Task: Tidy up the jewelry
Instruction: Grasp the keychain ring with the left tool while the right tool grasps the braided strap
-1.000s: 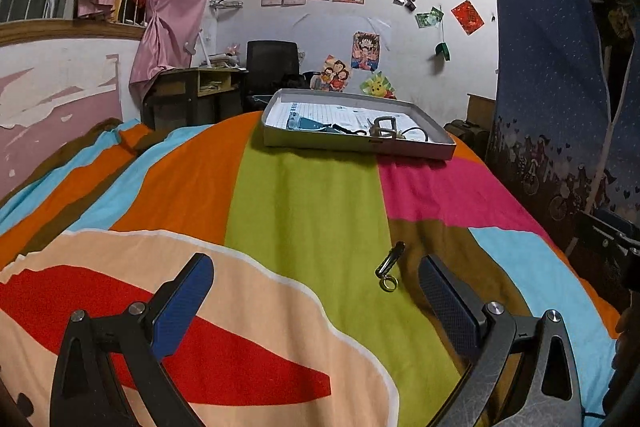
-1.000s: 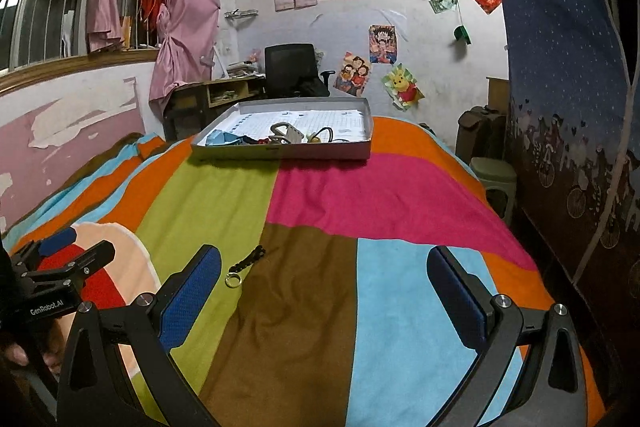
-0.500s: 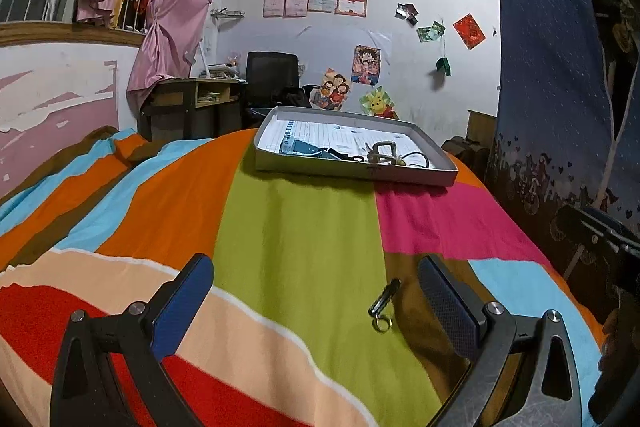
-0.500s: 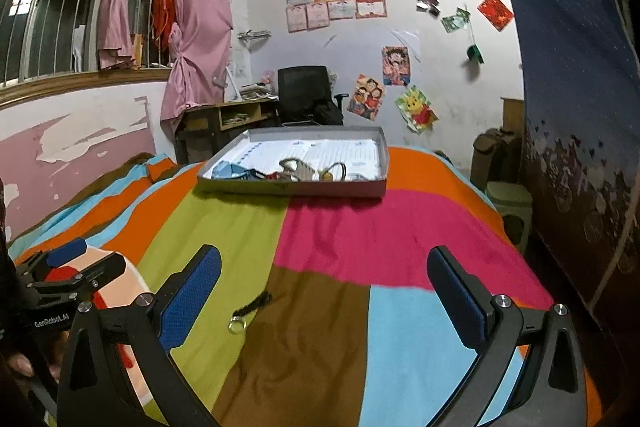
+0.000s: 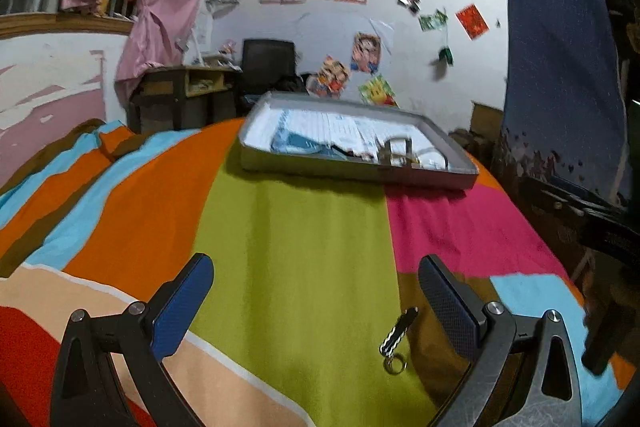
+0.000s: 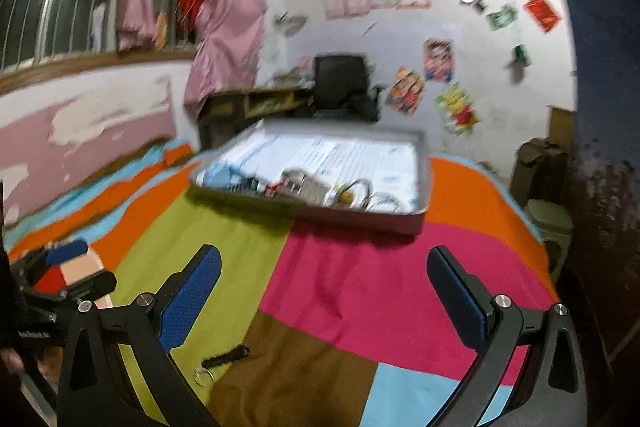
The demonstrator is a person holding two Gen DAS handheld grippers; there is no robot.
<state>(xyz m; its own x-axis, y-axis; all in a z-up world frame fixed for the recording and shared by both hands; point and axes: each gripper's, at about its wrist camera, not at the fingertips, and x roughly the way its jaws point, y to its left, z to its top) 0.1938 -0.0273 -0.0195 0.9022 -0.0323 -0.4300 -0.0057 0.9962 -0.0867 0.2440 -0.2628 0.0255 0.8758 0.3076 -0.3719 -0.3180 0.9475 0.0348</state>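
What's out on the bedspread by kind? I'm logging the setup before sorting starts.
Tray: 1
Loose keychain strap: 1
Open grippers: 2, left and right
Total: 4. The tray's blurred contents are not counted.

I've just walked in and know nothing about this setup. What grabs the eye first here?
The bedspread, in bold blocks of green, pink, orange and blue, fills the view. At its far end sits a shallow grey tray with papers and small trinkets inside. Nearer, a small dark keychain with a ring lies loose on the cover, between the open left gripper fingers.
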